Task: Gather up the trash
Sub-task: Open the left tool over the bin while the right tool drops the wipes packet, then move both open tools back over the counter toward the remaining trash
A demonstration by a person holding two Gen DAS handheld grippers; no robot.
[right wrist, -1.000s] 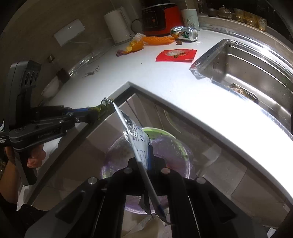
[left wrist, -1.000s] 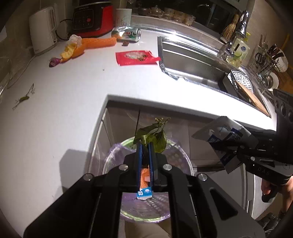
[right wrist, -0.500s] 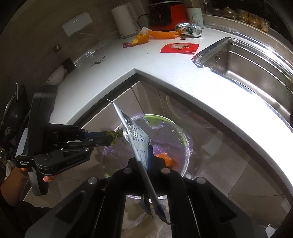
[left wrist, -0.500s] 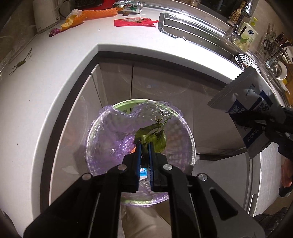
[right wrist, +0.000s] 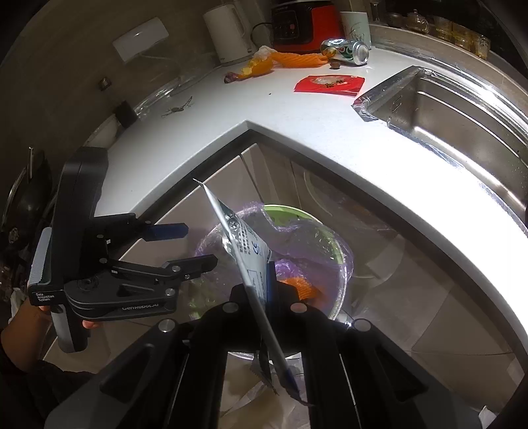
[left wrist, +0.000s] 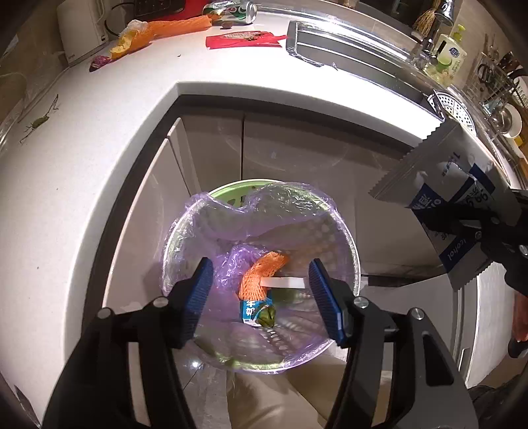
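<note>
At the bottom of the left view, the left claw (left wrist: 260, 293) hangs spread wide and empty over the lined bin (left wrist: 346, 231), where orange netting (left wrist: 260, 274), a blue wrapper (left wrist: 252, 308) and a green leaf (left wrist: 268, 315) lie. At the right edge, the right claw (right wrist: 264, 280) pinches a silver and blue packet (left wrist: 439, 184) beside the bin. Farther off, at the top of the frame, the counter (left wrist: 99, 132) carries a red wrapper (left wrist: 244, 39), a crushed can (left wrist: 237, 10) and a second piece of orange netting (left wrist: 171, 26).
</note>
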